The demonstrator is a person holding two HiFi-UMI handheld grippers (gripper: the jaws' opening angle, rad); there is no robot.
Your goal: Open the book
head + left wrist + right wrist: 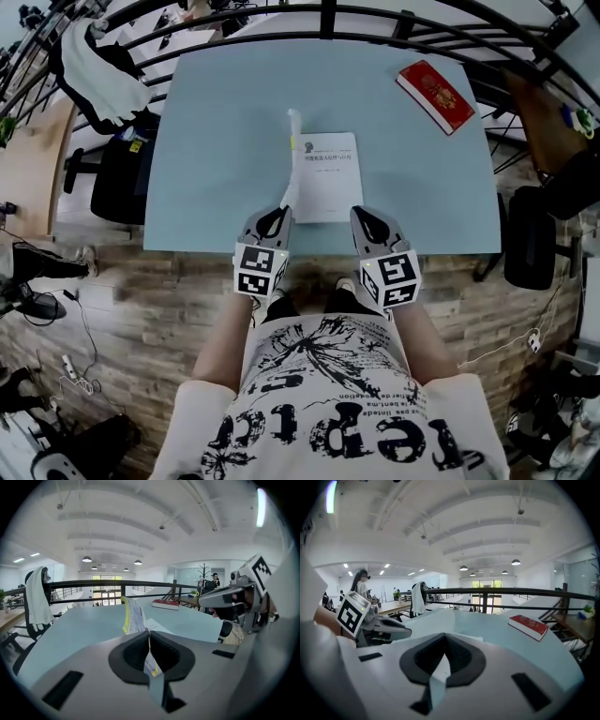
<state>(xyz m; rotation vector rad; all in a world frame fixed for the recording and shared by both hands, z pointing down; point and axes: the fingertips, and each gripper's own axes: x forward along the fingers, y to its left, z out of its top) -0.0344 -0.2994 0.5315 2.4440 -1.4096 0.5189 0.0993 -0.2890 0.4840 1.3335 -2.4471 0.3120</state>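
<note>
Cover (292, 155) stands pinched in the left gripper (149, 633), right gripper (444, 638) closed at the book's (328, 173) near corner, bare table (216, 141) around.

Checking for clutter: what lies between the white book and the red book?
Only bare table lies between the white book and the red book, seen in the head view.

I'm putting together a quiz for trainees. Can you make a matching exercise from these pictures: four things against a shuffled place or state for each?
Things:
1. cover
2. red book
3. white cloth
4. left tongs

Places or states:
A. closed, at the far right corner of the table
B. shut on the cover
C. draped over a chair
D. raised off the pages

Pairs: 1-D, 2-A, 3-C, 4-B
</note>
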